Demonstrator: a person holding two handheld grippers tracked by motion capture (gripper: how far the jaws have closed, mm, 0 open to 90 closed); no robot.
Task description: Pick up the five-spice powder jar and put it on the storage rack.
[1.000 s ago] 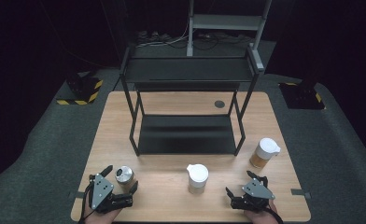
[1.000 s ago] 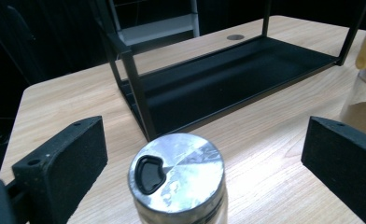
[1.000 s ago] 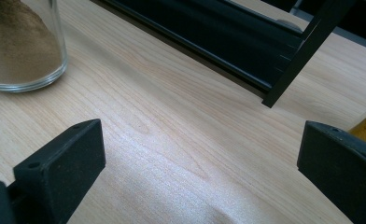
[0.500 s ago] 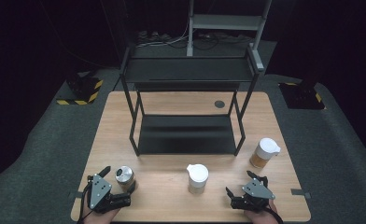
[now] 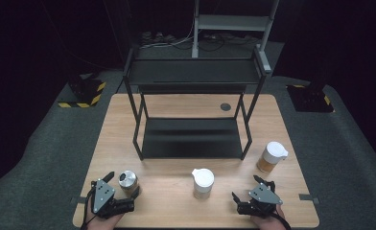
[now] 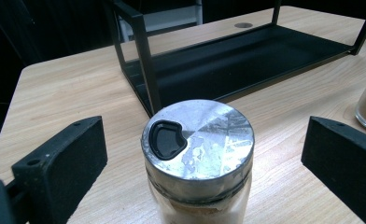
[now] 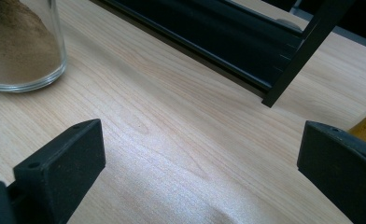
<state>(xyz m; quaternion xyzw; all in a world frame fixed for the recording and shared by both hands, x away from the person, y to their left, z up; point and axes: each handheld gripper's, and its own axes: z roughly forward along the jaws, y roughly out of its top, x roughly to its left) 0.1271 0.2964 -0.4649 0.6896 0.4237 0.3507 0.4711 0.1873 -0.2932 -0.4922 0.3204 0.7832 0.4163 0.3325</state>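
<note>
Silver shines on top of the small round glass jar with the metal lid [image 6: 197, 154], and it stands right between the two black jaws of my left gripper [image 5: 121, 191]. To grab it well, I think I should keep the jar in the middle, move a bit lower so the jaws meet the glass and not the lid, and then squeeze slowly so it does not tip.

Right now my left gripper is spread wide. Neither jaw touches the jar; there is wood showing on both sides of it. It holds nothing yet.

My right gripper [image 5: 249, 189] is spread wide too and holds nothing. It sits low over the pale wooden table [image 7: 172, 140]. Ahead of it and to its left stands a clear glass jar of brown powder with a white lid [image 5: 203, 183]. Ahead and to its right stands another white-lidded jar of orange-brown powder [image 5: 271, 157]. Past both grippers is the black metal shelf rack [image 5: 192, 139].
</note>
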